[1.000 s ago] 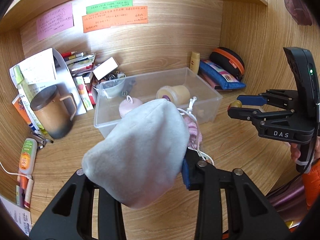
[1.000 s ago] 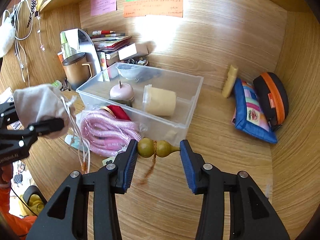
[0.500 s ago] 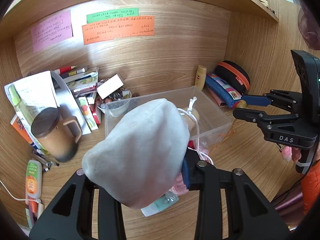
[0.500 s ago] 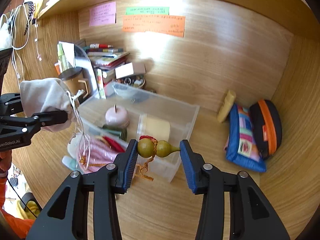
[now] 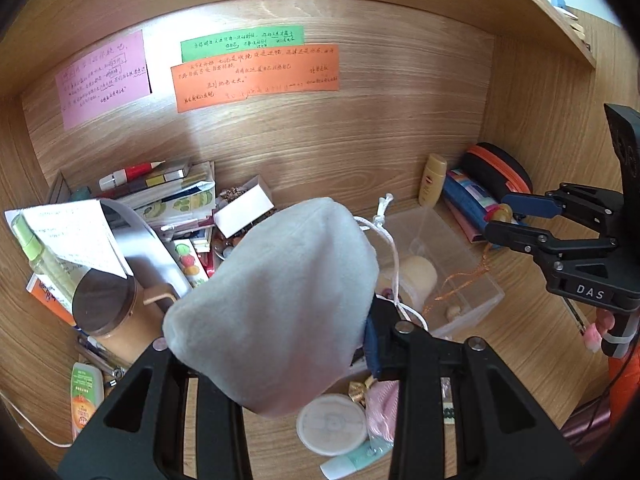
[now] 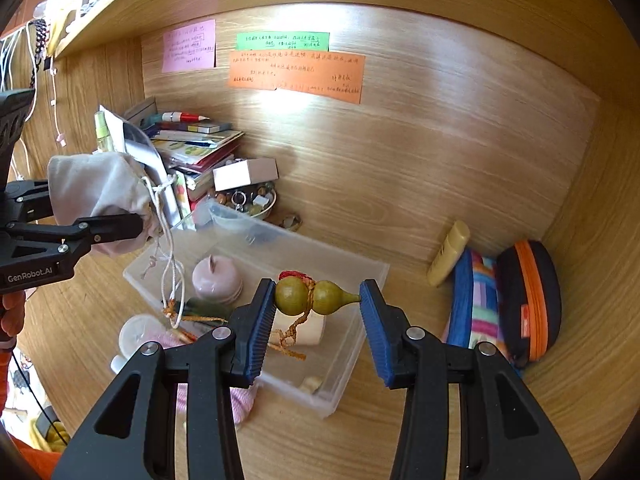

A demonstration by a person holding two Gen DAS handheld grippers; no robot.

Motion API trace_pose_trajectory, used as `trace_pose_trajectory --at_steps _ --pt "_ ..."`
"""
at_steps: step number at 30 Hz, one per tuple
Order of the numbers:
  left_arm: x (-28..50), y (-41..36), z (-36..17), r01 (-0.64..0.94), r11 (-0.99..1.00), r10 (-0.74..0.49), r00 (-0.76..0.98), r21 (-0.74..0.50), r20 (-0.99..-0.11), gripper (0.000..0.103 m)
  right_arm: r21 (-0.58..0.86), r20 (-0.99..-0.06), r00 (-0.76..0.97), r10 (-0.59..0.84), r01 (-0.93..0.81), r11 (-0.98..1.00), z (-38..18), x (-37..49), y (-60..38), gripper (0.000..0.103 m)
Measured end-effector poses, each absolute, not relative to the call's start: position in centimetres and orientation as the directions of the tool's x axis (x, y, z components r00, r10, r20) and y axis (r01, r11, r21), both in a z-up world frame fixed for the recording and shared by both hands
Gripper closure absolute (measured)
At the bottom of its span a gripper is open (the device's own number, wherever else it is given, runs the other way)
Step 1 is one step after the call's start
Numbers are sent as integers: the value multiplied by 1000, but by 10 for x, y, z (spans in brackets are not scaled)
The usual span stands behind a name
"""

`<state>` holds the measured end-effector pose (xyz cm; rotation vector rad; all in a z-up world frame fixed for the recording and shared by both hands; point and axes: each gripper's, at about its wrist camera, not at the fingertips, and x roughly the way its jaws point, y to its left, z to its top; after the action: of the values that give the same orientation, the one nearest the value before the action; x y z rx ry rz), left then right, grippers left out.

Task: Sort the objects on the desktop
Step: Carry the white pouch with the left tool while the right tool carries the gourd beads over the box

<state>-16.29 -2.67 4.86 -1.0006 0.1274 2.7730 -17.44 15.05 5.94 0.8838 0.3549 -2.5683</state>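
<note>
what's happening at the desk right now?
A person is sorting desk clutter with a handheld gripper in each hand. The left gripper is clamped on a grey drawstring pouch, held up in the air. The right gripper grips a small green gourd charm end to end, its orange tassel hanging over the clear plastic bin. The bin already holds a pink lidded jar and a cream cylinder. Neither held item has been put down yet.

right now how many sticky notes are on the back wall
3. The pink note is furthest left, the green note sits to its right, and the orange note is just below the green one. None look hidden.
</note>
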Motion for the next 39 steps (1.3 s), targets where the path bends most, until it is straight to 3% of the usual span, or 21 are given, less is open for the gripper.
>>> trace_pose_trajectory --at_steps 39 --pt "-258 3 -25 -301 -953 164 -617 38 -770 68 -73 -787 -564 -250 487 -870 -28 -278 114 63"
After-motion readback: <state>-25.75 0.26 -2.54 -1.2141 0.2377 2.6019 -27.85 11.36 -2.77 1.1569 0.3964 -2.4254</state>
